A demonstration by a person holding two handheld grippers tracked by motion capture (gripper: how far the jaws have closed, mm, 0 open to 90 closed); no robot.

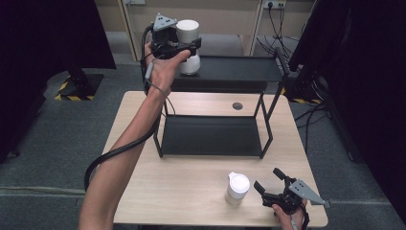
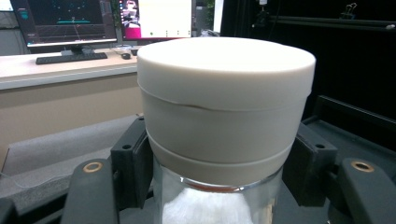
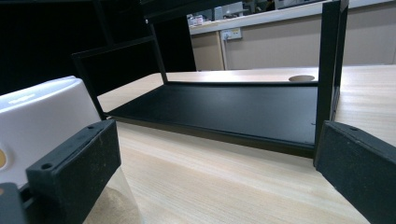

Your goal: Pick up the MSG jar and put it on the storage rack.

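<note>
A clear jar with a wide white lid [image 1: 187, 29] is at the left end of the black rack's top shelf [image 1: 239, 67]. My left gripper [image 1: 189, 48] is shut on it just below the lid; whether its base rests on the shelf is unclear. In the left gripper view, the jar [image 2: 224, 112] fills the space between the pads [image 2: 133, 168]. A second white-lidded jar [image 1: 237, 188] stands on the wooden table [image 1: 191, 191] near the front. My right gripper [image 1: 268, 178] is open just right of it. In the right gripper view this jar [image 3: 42, 121] lies beside the left pad [image 3: 74, 172].
The two-tier black metal rack [image 3: 219, 109] stands mid-table, its lower shelf [image 1: 210, 134] bare. A round cable hole [image 1: 237, 106] lies behind it. Dark curtains flank the table, and cables run on the floor at the right.
</note>
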